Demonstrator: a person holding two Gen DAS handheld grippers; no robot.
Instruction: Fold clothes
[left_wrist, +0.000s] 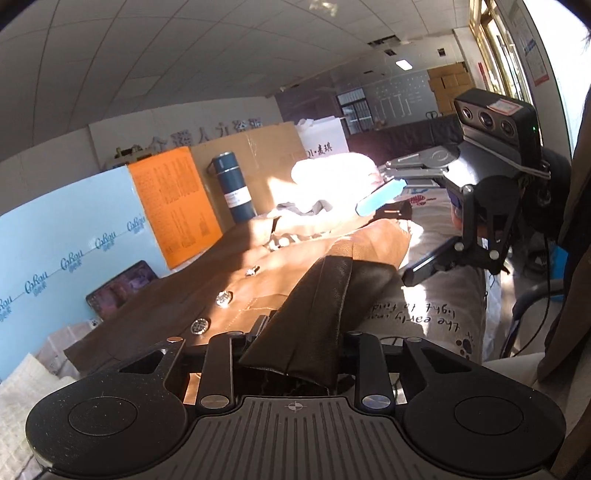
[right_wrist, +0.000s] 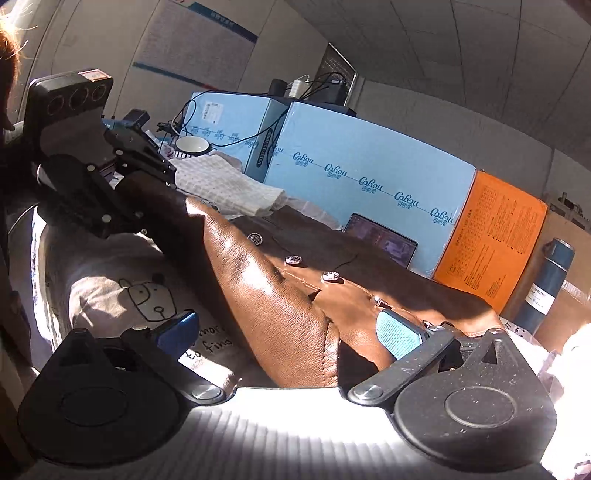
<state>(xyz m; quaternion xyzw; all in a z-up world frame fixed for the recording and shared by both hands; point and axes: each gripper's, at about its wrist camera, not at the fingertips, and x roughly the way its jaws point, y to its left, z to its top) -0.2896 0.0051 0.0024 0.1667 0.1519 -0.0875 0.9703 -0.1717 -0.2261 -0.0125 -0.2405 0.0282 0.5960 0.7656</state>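
Observation:
A brown leather jacket (left_wrist: 258, 280) with silver buttons lies spread on the table; it also shows in the right wrist view (right_wrist: 280, 295). My left gripper (left_wrist: 295, 354) is shut on a dark brown fold of the jacket, a sleeve or hem, and lifts it slightly. In the right wrist view the left gripper (right_wrist: 144, 173) holds the jacket's far left end. My right gripper (right_wrist: 291, 332) is open, its blue pads (right_wrist: 399, 332) on either side of the jacket's near edge. It appears in the left wrist view (left_wrist: 391, 229), open, at the jacket's far end.
A printed grey-white cloth (left_wrist: 436, 310) covers the table under the jacket. Behind stand light blue boxes (right_wrist: 362, 184), an orange board (left_wrist: 173, 199), a dark blue flask (left_wrist: 232, 188), a laptop (left_wrist: 122, 288) and a white cloth pile (left_wrist: 332, 173). A checked cloth (right_wrist: 229, 184) lies at back left.

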